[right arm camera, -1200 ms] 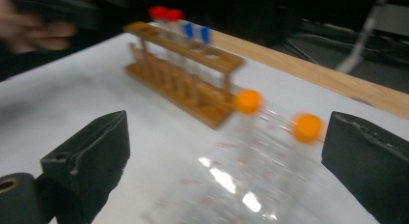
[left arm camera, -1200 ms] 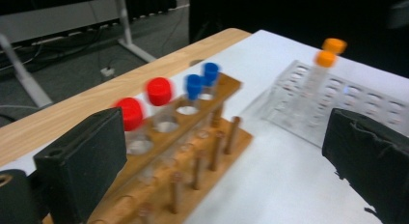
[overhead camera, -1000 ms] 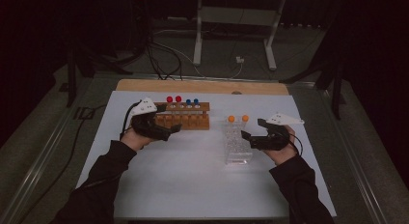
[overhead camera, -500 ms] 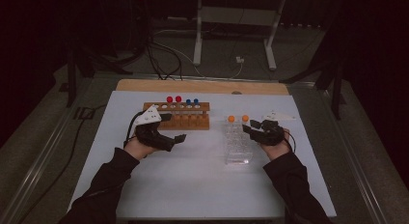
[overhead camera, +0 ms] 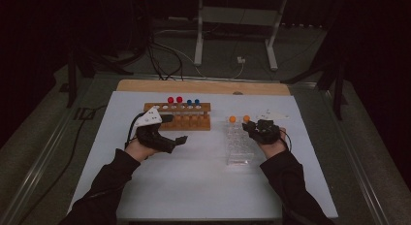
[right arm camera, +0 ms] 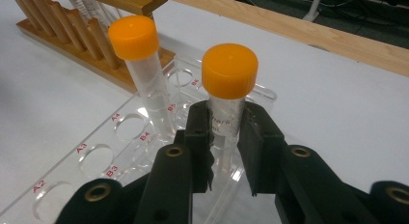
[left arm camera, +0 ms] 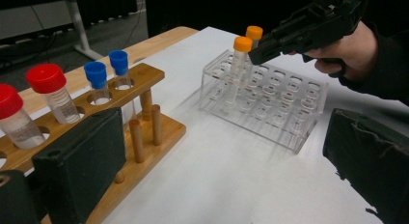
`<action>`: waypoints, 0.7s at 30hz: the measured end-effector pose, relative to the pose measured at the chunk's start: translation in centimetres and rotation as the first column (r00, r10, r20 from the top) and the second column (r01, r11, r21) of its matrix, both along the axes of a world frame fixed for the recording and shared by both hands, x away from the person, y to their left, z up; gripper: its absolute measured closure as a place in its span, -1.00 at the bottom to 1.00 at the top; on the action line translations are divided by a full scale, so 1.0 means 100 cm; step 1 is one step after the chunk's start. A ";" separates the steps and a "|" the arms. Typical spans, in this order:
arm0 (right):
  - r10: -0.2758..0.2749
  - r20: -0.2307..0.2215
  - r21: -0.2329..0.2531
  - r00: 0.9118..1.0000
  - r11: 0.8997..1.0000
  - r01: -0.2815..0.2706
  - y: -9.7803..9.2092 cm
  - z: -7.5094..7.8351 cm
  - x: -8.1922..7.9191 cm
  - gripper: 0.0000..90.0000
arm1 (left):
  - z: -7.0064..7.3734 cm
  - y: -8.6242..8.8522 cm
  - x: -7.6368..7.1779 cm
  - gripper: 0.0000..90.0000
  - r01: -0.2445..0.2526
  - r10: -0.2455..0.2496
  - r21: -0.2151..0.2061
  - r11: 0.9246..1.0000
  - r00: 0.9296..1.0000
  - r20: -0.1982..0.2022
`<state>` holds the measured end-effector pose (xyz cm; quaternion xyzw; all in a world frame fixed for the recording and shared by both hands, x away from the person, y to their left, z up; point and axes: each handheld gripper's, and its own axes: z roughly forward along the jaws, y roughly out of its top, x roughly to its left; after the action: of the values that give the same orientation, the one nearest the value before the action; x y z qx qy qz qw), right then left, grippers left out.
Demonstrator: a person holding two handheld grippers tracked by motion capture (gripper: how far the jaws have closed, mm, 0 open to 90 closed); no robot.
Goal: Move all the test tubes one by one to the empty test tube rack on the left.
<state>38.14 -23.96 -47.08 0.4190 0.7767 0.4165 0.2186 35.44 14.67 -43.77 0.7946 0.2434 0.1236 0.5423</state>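
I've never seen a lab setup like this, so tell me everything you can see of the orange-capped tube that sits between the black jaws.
The orange-capped tube is a clear, plastic-looking tube with a round orange screw cap and some dark print on its wall. It stands upright in a hole at the far end of the clear rack, beside a second orange-capped tube. The right tool has its jaws on either side of it, just below the cap, touching or almost touching it.

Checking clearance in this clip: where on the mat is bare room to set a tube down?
Free: the near half of the white mat, and the strip between wooden rack and clear rack. Crowded: around the right gripper, closed on an orange-capped tube.
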 end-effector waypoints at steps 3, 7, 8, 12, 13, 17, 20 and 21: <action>-0.002 0.004 -0.003 1.000 1.000 0.002 0.000 0.002 -0.001 0.66 | 0.000 0.000 0.000 -0.95 0.000 0.000 0.001 1.000 1.000 -0.001; -0.003 0.027 0.009 1.000 1.000 0.003 -0.002 0.009 -0.004 0.66 | 0.001 0.001 0.000 -0.95 -0.001 0.001 -0.004 1.000 1.000 0.001; -0.002 0.037 0.009 0.999 1.000 0.002 -0.003 0.012 -0.005 0.67 | 0.001 0.001 0.000 -0.95 -0.002 0.002 -0.004 1.000 1.000 0.000; -0.003 0.071 0.006 0.997 1.000 0.002 -0.003 0.022 -0.010 0.66 | 0.002 0.001 0.000 -0.95 0.002 -0.002 -0.004 1.000 1.000 -0.003; -0.003 0.077 0.010 0.997 1.000 0.003 -0.004 0.024 -0.011 0.66 | 0.002 0.002 0.000 -0.95 0.002 -0.002 -0.004 1.000 1.000 -0.002; -0.003 0.103 0.029 0.995 1.000 0.000 -0.008 0.036 -0.017 0.67 | 0.002 0.001 -0.001 -0.95 0.003 -0.003 -0.003 1.000 1.000 -0.002; -0.006 0.131 0.026 0.991 1.000 0.002 -0.010 0.045 -0.023 0.67 | 0.003 0.001 -0.001 -0.95 0.005 -0.005 -0.003 1.000 1.000 0.000; -0.005 0.141 0.023 0.990 1.000 0.002 -0.010 0.049 -0.025 0.67 | 0.004 0.001 -0.001 -0.95 0.007 -0.007 -0.004 1.000 1.000 0.001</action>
<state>35.68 -24.97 -42.22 0.3923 0.7539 0.4534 0.2687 35.32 14.80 -43.39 0.7943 0.2408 0.1218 0.5443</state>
